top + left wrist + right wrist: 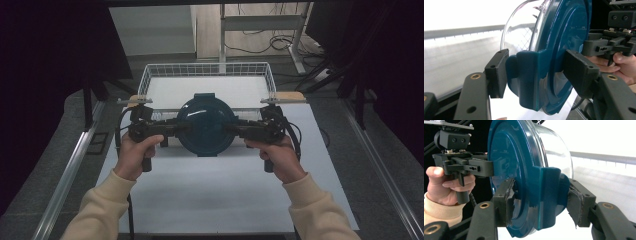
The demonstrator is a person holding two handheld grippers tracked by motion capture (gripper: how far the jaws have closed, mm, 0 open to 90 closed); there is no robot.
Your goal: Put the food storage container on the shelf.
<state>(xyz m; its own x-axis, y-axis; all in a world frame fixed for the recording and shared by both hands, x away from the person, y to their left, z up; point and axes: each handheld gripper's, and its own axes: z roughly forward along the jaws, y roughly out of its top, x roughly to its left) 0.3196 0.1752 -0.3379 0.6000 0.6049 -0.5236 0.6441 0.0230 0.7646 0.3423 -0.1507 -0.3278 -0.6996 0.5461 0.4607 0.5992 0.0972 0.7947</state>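
A round glass container with a teal clip-on lid is held between the two grippers, just in front of the white wire basket and lifted clear of the white tabletop. The left gripper is clamped on the lid's side latch tab, one pad on the lid face and the other on the tab's underside beside the clear glass bowl. The right gripper grips the opposite latch tab in the same way, its taped pads pressed against either side. Seen from above, the lid faces up and the container sits level between the two hands, with the basket's near rim just behind it.
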